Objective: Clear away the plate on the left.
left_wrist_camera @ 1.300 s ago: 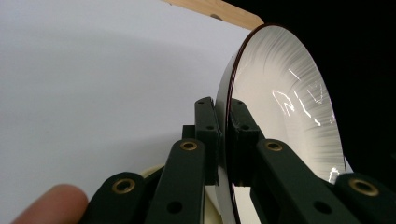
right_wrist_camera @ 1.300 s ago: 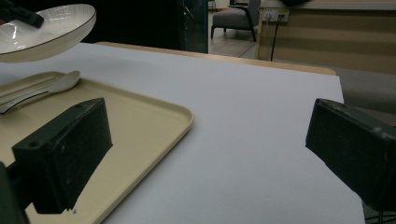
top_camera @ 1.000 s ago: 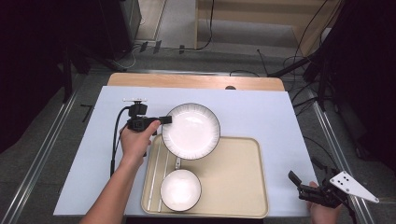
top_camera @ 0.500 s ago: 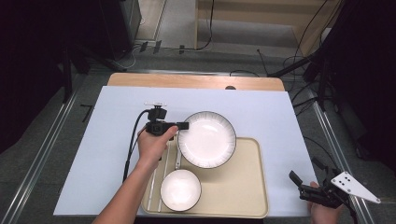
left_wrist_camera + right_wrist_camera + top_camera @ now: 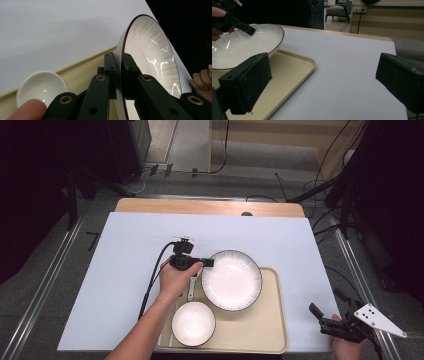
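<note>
White ribbed plate (image 5: 231, 280), pinched at its rim by the left claw (image 5: 207, 263), hangs over the beige tray (image 5: 272, 330). Lower it level, clear of the small bowl (image 5: 193, 323). The right claw (image 5: 327, 315) rests spread.

Wooden table (image 5: 150, 206), white sheet (image 5: 125, 255) over it, beige tray (image 5: 272, 320) on sheet

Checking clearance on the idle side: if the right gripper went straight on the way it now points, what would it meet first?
Probably nothing soon. The right gripper, jaws open, points across bare white table cover; the tray and large plate lie left of that line, though depth is unclear.
</note>
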Motion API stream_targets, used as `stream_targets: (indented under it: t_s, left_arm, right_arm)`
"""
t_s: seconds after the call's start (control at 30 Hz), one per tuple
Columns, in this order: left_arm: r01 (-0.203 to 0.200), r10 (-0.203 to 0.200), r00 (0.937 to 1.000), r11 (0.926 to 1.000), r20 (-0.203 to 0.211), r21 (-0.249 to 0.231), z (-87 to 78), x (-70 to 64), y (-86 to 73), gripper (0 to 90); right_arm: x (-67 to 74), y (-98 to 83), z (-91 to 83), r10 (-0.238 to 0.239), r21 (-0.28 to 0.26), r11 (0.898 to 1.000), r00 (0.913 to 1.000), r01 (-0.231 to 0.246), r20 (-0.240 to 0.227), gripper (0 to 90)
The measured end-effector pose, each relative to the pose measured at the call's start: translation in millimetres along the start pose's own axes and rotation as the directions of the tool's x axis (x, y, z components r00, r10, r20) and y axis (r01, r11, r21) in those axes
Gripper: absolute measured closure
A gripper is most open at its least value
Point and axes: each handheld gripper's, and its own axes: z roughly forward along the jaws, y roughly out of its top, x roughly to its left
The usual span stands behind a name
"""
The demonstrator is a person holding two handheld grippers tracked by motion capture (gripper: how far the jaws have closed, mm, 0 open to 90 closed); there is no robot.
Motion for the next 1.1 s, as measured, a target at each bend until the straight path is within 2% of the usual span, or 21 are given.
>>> stream_targets:
  t_s: [0.1,0.33,0.6,0.73,0.8,0.83,0.9,1.0,1.07,1.1]
  left_arm:
    - [0.000,-0.001,0.9997,0.9999,0.025,0.016,3.6,0.6,-0.8,85.2]
    - [-0.004,0.003,0.9997,0.9989,0.024,0.046,9.8,2.4,-1.9,85.2]
    - [0.027,-0.031,0.9988,0.9956,0.039,0.090,19.4,8.2,-3.0,85.2]
    - [0.021,-0.025,0.9992,0.9921,0.032,0.123,24.2,10.0,-4.1,85.2]
    - [0.022,-0.024,0.9996,0.9901,0.014,0.139,27.1,11.1,-5.3,85.4]
    - [0.026,-0.029,0.9994,0.9893,0.020,0.143,27.4,12.7,-5.2,85.4]
    - [0.015,-0.016,0.9999,0.9894,0.006,0.144,28.0,12.7,-5.5,85.4]
    - [-0.009,0.007,0.9998,0.9914,0.017,0.131,27.8,14.3,-6.2,85.1]
    - [-0.026,0.025,0.9997,0.9946,0.002,0.100,25.5,14.4,-6.1,79.5]
    - [-0.038,0.037,0.9992,0.9951,0.014,0.091,23.7,15.5,-6.0,74.3]
  right_arm:
    - [0.0,-0.2,0.3,0.000,0.001,1.000,1.0000,0.000,0.000,0.2]
    - [0.5,-0.2,0.8,-0.004,0.004,1.000,1.0000,0.004,-0.001,0.2]
    - [0.3,-0.2,0.5,-0.003,0.003,1.000,1.0000,0.003,-0.001,0.2]
    - [-0.6,-0.6,0.5,-0.003,0.001,1.000,1.0000,0.003,-0.001,0.2]
    - [-0.4,-0.6,0.5,-0.003,0.001,1.000,1.0000,0.003,-0.001,0.2]
    - [-0.2,-0.5,0.5,-0.002,0.003,1.000,1.0000,0.002,-0.001,0.2]
    - [-0.5,-0.6,0.5,-0.003,0.001,1.000,1.0000,0.003,-0.001,0.2]
    - [-0.5,-0.6,0.4,0.000,0.002,1.000,1.0000,0.000,-0.001,0.2]
    - [-0.6,-0.7,0.3,0.000,0.002,1.000,1.0000,0.000,0.000,0.2]
    - [-0.7,-0.7,0.0,0.001,0.004,1.000,1.0000,-0.001,0.000,0.2]
